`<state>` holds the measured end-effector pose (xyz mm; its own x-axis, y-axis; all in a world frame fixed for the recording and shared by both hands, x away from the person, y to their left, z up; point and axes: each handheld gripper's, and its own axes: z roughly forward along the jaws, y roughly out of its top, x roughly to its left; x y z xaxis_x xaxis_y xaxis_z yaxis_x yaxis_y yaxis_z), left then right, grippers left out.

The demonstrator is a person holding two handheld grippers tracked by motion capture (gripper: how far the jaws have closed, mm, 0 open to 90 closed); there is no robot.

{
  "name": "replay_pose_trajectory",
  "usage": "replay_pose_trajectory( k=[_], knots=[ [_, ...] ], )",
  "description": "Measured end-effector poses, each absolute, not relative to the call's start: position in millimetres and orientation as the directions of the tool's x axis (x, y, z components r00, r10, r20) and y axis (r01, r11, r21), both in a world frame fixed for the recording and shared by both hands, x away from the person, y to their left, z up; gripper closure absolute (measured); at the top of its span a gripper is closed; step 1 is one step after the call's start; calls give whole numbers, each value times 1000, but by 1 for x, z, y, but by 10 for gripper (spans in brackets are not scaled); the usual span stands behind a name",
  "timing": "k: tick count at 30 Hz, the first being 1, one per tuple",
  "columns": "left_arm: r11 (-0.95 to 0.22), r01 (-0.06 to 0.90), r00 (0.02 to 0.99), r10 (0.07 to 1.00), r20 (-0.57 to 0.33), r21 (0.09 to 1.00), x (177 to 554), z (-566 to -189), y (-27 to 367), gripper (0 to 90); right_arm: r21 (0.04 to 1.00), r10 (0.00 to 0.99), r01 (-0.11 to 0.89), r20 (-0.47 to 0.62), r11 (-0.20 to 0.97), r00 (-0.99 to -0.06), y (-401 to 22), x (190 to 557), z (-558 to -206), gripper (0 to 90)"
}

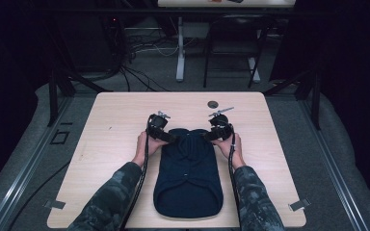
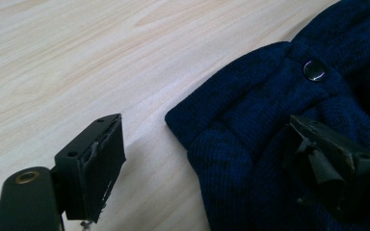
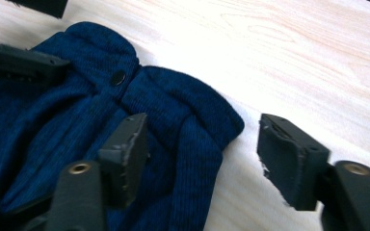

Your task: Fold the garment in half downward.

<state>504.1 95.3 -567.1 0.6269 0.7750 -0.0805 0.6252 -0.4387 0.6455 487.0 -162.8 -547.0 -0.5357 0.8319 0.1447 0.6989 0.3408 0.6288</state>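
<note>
Navy garment (image 1: 188,168) corners sit between 2 spread claws (left (image 1: 166,136), right (image 1: 211,134)), unpinched.

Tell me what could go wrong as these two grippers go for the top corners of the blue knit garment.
1. The left gripper straddles the corner of the knit garment with one jaw on bare table; it may pinch only the top fold.
2. The right gripper also stands open around its corner; uneven grips could skew the garment.
3. A jaw might catch the snap button.
</note>
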Motion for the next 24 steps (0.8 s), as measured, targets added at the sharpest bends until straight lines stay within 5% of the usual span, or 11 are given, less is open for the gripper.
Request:
replay_pose_trajectory(
  k=[18,24],
  knots=[
    [-468,614,671,733,-108,636,498,-569,88,592,592,825,701,104,398,-556,-145,488,-562,706],
    [-526,565,707,706,-44,636,492,-563,81,694,617,822,682,98,392,-561,-148,483,-559,763]
  ],
)
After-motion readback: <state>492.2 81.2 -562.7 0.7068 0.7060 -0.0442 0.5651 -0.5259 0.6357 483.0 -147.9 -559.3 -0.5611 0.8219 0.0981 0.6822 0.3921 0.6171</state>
